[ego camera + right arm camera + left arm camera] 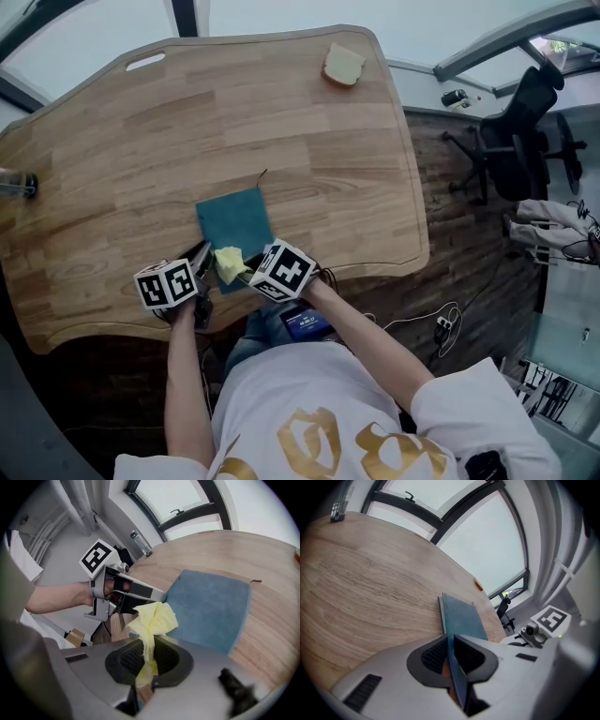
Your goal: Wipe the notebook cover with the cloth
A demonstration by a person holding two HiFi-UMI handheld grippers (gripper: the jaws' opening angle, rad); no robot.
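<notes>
At the tops of both my grippers sit cubes with black and white square markers, and this is the only print I can make out. The gold figures on my white shirt (309, 389) and the lit screen of the small device (305, 324) at my lap are too small to read.

My left gripper (451, 663) has its jaws pressed together on the near left edge of the teal notebook (234, 223). The notebook lies on the wooden table (112, 150), a little below the middle of the head view. My right gripper (149, 656) has its jaws closed on the yellow cloth (152, 618). A loose bunch of the cloth sticks out past the jaws, over the near edge of the notebook cover, just beside the left gripper's tips.

At the left edge of the head view is a clear bottle (17, 185) on the table; what it holds I cannot tell. Near the upper right corner of the table rests a tan piece (343, 65) shaped like a slice of bread. At the right of the frame a black office chair (516, 131) stands on the dark wood floor (441, 216). Large windows (487, 541) run behind the table.
</notes>
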